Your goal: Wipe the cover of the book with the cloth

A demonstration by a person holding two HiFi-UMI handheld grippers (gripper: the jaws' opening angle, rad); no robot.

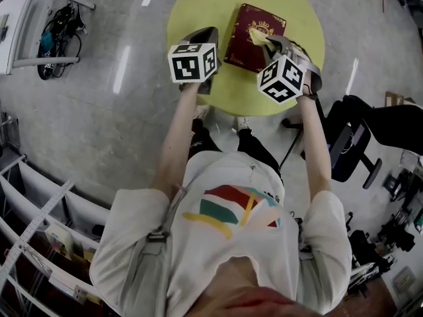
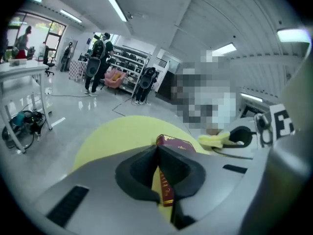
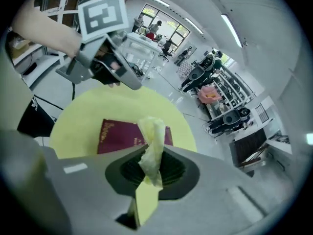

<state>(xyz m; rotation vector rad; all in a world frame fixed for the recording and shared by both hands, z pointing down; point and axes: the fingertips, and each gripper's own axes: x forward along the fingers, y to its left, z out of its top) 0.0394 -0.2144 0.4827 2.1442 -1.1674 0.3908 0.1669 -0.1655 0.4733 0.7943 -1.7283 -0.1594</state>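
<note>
A maroon book [image 1: 251, 41] with a gold crest lies flat on the round yellow table [image 1: 198, 12]. My right gripper [image 1: 274, 41] is shut on a crumpled yellow cloth [image 1: 259, 37], which hangs over the book's far right part. In the right gripper view the cloth [image 3: 152, 146] stands up between the jaws of the gripper [image 3: 154, 163], with the book [image 3: 120, 136] just beyond. My left gripper [image 1: 206, 32] hovers left of the book, not touching it. Its jaws [image 2: 157, 153] are shut with nothing held; the book's spine [image 2: 166, 190] shows beyond them.
A black office chair [image 1: 350, 144] stands right of the table. A bundle of cables [image 1: 56, 28] lies on the floor by a white desk frame at the far left. White shelving [image 1: 39, 230] runs along the lower left. People [image 2: 98, 58] stand far off.
</note>
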